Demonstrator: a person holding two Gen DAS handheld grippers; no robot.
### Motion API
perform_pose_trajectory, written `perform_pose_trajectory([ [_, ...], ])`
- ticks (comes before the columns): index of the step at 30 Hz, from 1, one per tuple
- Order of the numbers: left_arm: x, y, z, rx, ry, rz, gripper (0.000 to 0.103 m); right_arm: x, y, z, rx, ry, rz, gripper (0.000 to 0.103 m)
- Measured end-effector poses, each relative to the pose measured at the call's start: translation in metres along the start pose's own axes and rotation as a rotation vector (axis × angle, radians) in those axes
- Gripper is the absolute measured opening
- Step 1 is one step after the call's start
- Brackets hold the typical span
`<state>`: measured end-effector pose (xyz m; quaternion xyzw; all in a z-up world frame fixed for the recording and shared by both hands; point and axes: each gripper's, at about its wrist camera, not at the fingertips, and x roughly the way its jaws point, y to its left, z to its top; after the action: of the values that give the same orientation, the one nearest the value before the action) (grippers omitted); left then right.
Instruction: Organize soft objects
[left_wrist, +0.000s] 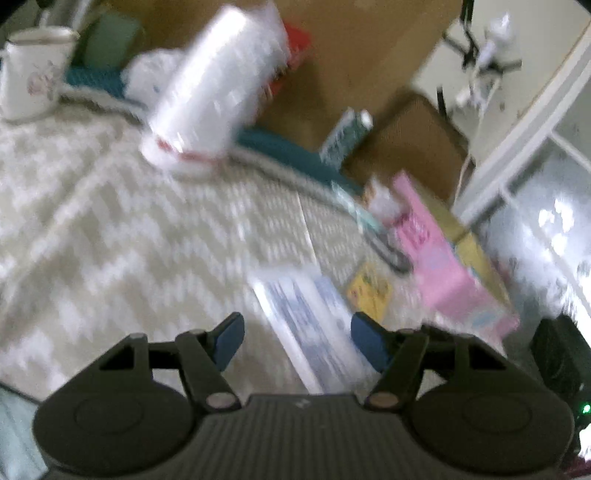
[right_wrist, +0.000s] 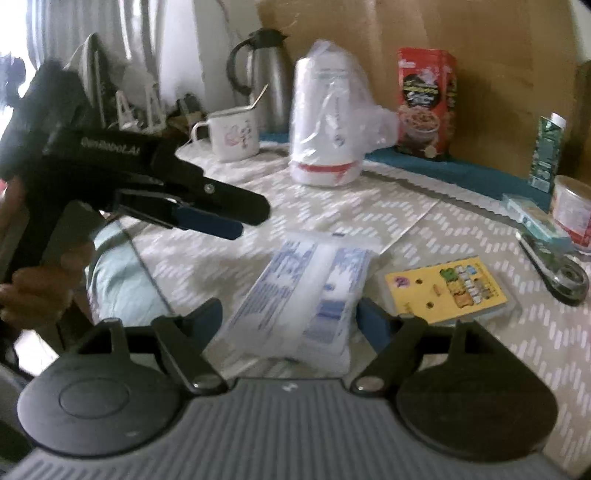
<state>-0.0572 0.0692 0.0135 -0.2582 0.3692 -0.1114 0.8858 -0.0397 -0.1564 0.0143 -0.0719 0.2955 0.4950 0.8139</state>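
A soft white pack with blue print (right_wrist: 303, 295) lies flat on the patterned tablecloth (right_wrist: 498, 362). My right gripper (right_wrist: 290, 319) straddles its near end with the jaws wide; a gap shows between the left pad and the pack, so nothing is gripped. My left gripper (right_wrist: 251, 221), held by a hand, hovers above the cloth to the left of the pack. The left wrist view is blurred: the left gripper (left_wrist: 300, 341) stands open and empty, with the pack (left_wrist: 314, 325) on the table beyond its fingers. A bagged white roll with a red band (right_wrist: 325, 122) stands behind.
An enamel mug (right_wrist: 232, 134), a steel jug (right_wrist: 266, 77), a cereal box (right_wrist: 424, 103) and a green carton (right_wrist: 546, 155) line the back before cardboard. A yellow card pack (right_wrist: 450, 291), a black tool (right_wrist: 554, 269) and a pink box (left_wrist: 450, 266) lie to the right.
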Motion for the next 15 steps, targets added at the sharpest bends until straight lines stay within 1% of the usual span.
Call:
perform_pose_trajectory([
  [1, 0.006, -0.004, -0.003, 0.008, 0.026, -0.001, 0.06, 0.0, 0.003, -0.003, -0.016, 0.003, -0.005, 0.083],
  [2, 0.008, -0.011, -0.007, 0.034, 0.016, 0.005, 0.058, -0.001, 0.004, -0.005, -0.03, 0.004, -0.013, 0.083],
  [3, 0.012, -0.017, -0.008, 0.06, 0.027, -0.001, 0.057, -0.003, 0.006, -0.009, -0.05, -0.004, -0.02, 0.083],
  [4, 0.014, -0.024, -0.01, 0.085, 0.018, 0.03, 0.056, -0.005, 0.008, -0.012, -0.064, -0.015, -0.034, 0.075],
  [5, 0.016, -0.03, -0.009, 0.107, 0.011, 0.062, 0.056, -0.007, 0.009, -0.014, -0.074, -0.027, -0.056, 0.065],
  [6, 0.017, -0.033, -0.007, 0.117, -0.002, 0.082, 0.056, -0.009, 0.008, -0.015, -0.069, -0.034, -0.063, 0.06],
  [7, 0.016, -0.035, -0.003, 0.112, -0.007, 0.071, 0.054, -0.013, 0.006, -0.016, -0.059, -0.045, -0.067, 0.045],
  [8, 0.014, -0.038, 0.002, 0.103, -0.02, 0.043, 0.054, -0.017, 0.003, -0.016, -0.049, -0.057, -0.065, 0.04],
  [10, 0.012, -0.051, 0.013, 0.128, -0.055, 0.008, 0.054, -0.026, -0.003, -0.014, -0.031, -0.106, -0.09, 0.039],
  [12, 0.013, -0.072, 0.027, 0.19, -0.09, -0.015, 0.054, -0.039, -0.01, -0.009, -0.015, -0.165, -0.124, 0.039],
  [15, 0.023, -0.11, 0.048, 0.284, -0.12, -0.054, 0.054, -0.06, -0.021, 0.0, -0.014, -0.26, -0.215, 0.04],
])
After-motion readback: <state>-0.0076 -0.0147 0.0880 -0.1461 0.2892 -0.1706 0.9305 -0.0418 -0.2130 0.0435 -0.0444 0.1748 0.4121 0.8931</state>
